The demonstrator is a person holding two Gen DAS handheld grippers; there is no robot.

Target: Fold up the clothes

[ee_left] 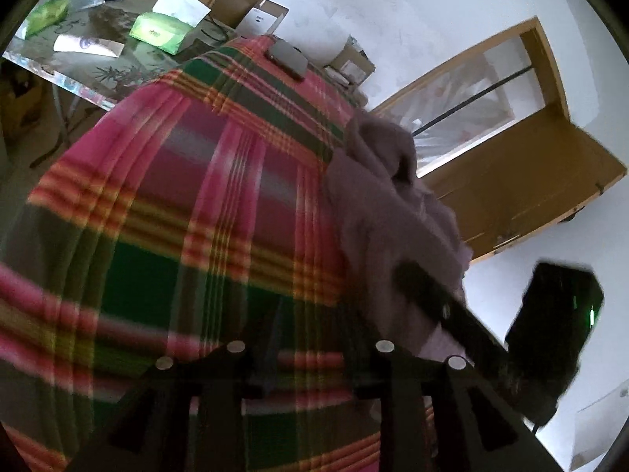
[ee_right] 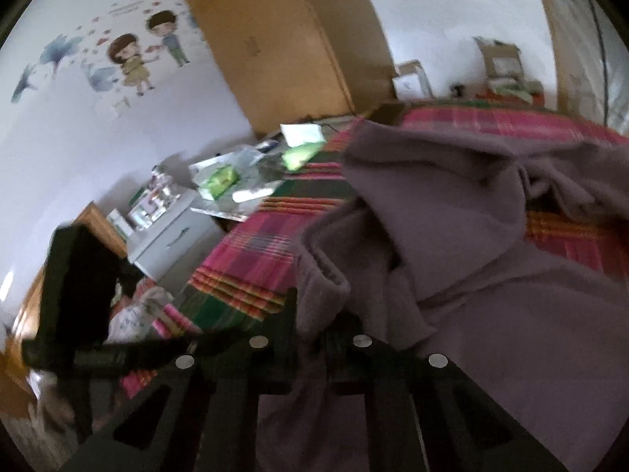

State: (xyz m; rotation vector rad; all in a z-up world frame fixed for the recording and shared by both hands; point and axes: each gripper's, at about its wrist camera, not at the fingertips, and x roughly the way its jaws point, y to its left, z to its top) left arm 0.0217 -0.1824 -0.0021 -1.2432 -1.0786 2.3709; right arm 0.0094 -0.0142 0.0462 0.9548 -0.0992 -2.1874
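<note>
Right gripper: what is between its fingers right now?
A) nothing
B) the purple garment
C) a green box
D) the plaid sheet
B: in the right wrist view the right gripper has a fold of the purple garment bunched between its fingers, above the plaid sheet.

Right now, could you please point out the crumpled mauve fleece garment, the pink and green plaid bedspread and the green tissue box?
crumpled mauve fleece garment (ee_right: 452, 236): right wrist view, middle fold.
pink and green plaid bedspread (ee_left: 188, 204): left wrist view, bare pink panel.
green tissue box (ee_left: 159, 31): left wrist view, top face.
</note>
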